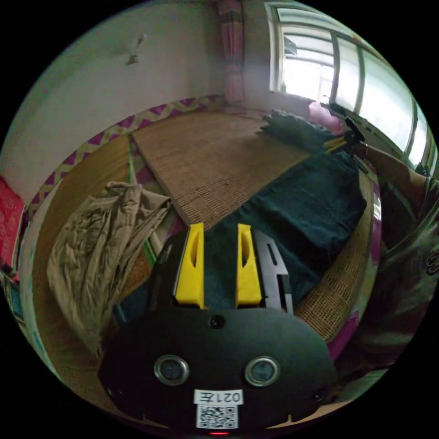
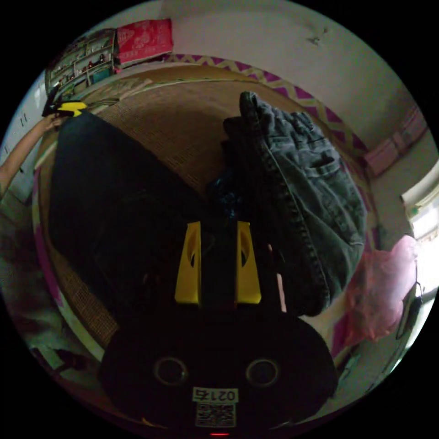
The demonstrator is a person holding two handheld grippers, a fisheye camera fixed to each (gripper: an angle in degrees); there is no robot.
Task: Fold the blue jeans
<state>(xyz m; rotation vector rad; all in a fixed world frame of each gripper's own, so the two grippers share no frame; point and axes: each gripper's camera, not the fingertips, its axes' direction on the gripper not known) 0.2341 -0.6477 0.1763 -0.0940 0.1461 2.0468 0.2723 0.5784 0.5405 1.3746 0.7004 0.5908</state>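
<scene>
1. The blue jeans [image 1: 297,206] lie stretched flat on a woven mat [image 1: 206,160], running from the left gripper [image 1: 220,238] away to the right gripper [image 1: 345,137], with dark denim between each gripper's yellow jaws.
2. In the left gripper view, that gripper's jaws stand a little apart with denim between them; I cannot tell if they actually press on it.
3. In the right gripper view, the right gripper [image 2: 218,235] looks the same: jaws slightly apart over very dark cloth, its grip too shadowed to judge. The jeans [image 2: 105,183] spread away to its left toward the left gripper [image 2: 68,109], small and far off, held by a bare arm [image 2: 18,155].
4. A crumpled beige garment [image 1: 100,247] lies on the mat just beside the left gripper, to its left.
5. A grey denim garment [image 2: 302,192] is heaped just beyond and to the right of the right gripper, close against the jeans' end and hiding the mat behind it.
6. A pink plastic bag [image 2: 384,292] sits further right, near the bright window [image 1: 347,68].
7. A person's sleeve and torso [image 1: 407,256] are cut off at the edge of the left gripper view.
</scene>
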